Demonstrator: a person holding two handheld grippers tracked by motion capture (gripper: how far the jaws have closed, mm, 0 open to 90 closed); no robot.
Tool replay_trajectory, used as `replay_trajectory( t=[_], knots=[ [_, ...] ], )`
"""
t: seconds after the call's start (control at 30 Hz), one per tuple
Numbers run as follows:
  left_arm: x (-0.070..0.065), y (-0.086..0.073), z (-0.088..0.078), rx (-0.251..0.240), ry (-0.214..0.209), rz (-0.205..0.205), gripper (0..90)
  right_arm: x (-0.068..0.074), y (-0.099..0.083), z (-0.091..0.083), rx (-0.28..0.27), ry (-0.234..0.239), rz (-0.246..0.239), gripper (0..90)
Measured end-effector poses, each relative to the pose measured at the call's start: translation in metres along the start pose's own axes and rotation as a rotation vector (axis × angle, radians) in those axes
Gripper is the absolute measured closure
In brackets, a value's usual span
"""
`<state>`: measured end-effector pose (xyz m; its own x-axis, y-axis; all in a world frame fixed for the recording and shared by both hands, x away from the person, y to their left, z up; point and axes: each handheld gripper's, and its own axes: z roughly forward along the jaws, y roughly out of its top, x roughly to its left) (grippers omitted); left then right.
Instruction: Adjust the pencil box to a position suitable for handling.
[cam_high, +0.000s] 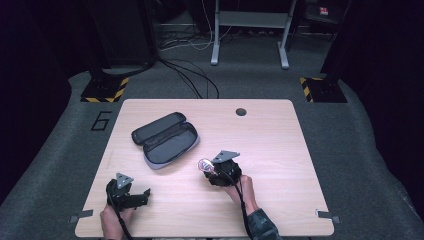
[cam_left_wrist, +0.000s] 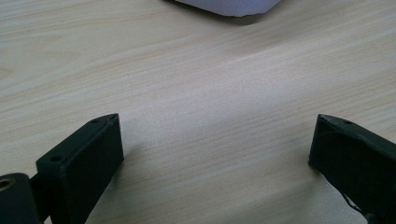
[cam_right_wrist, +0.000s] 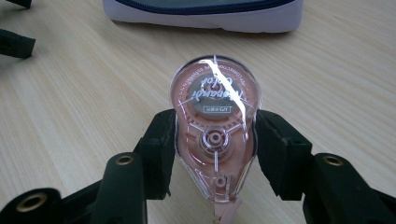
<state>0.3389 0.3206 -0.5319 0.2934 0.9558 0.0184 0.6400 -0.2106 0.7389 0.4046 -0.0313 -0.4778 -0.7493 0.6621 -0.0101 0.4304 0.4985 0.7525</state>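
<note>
Pale wood grain runs across the desk (cam_high: 280, 150), set on grey carpet in a dim room. Right tongs (cam_right_wrist: 215, 154) pinch a pink see-through correction tape dispenser (cam_right_wrist: 214, 126) by its two narrow edges, holding it clear of the desk, just short of the open pencil case (cam_high: 166, 139). Its shell is smooth and rounded and the pads catch only the lower half, so it may pivot or squirt out if the hand tilts. Released too early, it would land on the wood beside the case's light rim (cam_right_wrist: 205, 21) instead of inside. Left tongs (cam_left_wrist: 219, 149) stand spread and empty low over the desk, well apart from the case, so nothing steadies it against a nudge.
</note>
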Motion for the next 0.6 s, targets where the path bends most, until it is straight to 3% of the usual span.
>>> replay_trajectory(
  t=[0.23,0.6],
  knots=[
    [0.000,0.000,0.000,0.000,0.000,0.001,2.6,-0.007,-0.011,-0.014,-0.002,-0.014,0.019,49.5],
    [0.000,0.000,0.000,0.002,-0.004,-0.004,2.7,-0.029,-0.040,-0.046,0.008,-0.092,0.046,49.5]
  ],
)
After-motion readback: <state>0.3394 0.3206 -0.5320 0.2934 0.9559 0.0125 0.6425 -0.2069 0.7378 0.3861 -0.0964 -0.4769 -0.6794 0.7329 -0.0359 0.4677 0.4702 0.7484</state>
